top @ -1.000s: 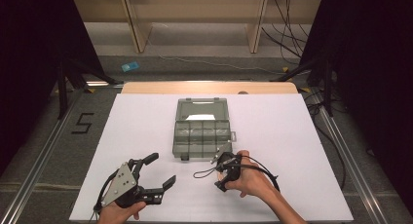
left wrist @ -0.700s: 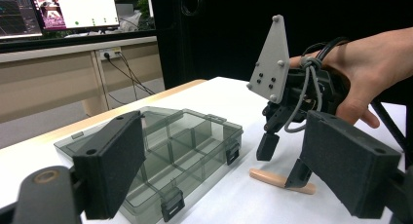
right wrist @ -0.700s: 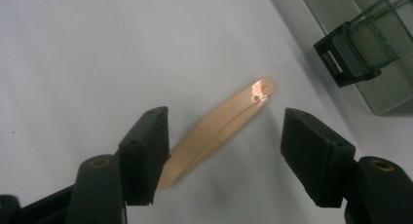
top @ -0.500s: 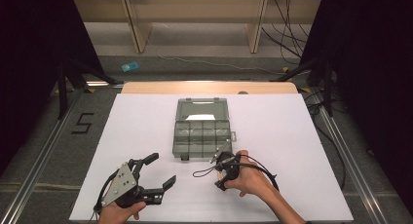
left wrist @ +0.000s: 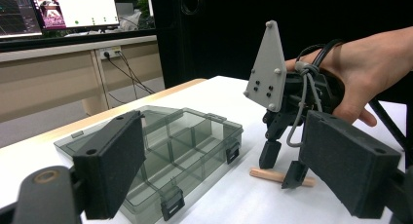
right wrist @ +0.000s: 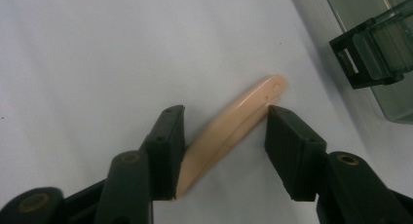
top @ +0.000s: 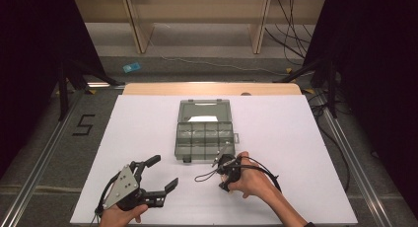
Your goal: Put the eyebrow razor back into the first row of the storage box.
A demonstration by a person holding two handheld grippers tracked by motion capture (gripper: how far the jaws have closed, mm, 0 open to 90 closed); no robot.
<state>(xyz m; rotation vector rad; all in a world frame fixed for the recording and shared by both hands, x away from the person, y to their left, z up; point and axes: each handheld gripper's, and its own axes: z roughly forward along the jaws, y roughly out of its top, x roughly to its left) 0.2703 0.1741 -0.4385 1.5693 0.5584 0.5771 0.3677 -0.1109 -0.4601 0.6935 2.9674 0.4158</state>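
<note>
Wooden dowel (right wrist: pixel 229 129): lying on white table (top: pixel 296 138), at five o'clock of open organizer box (top: pixel 204 131). Right gripper (right wrist: pixel 221 141): jaws closing around dowel, pads nearly touching. Left gripper (top: pixel 155 175): jaws standing apart, empty.

The white rectangular table top (top: pixel 276 138) is evenly and brightly lit from above, while black curtains at both sides of the high view sink into near darkness. Shadows under the smoky transparent plastic compartment box (top: pixel 204 131) are short and soft. The high view is slightly soft and grainy. In the left gripper view the near black foam-padded jaws blur, and a bright monitor screen (left wrist: pixel 73 7) glares. In the right gripper view the pale wooden peg (right wrist: pixel 229 131) blurs at its near end
</note>
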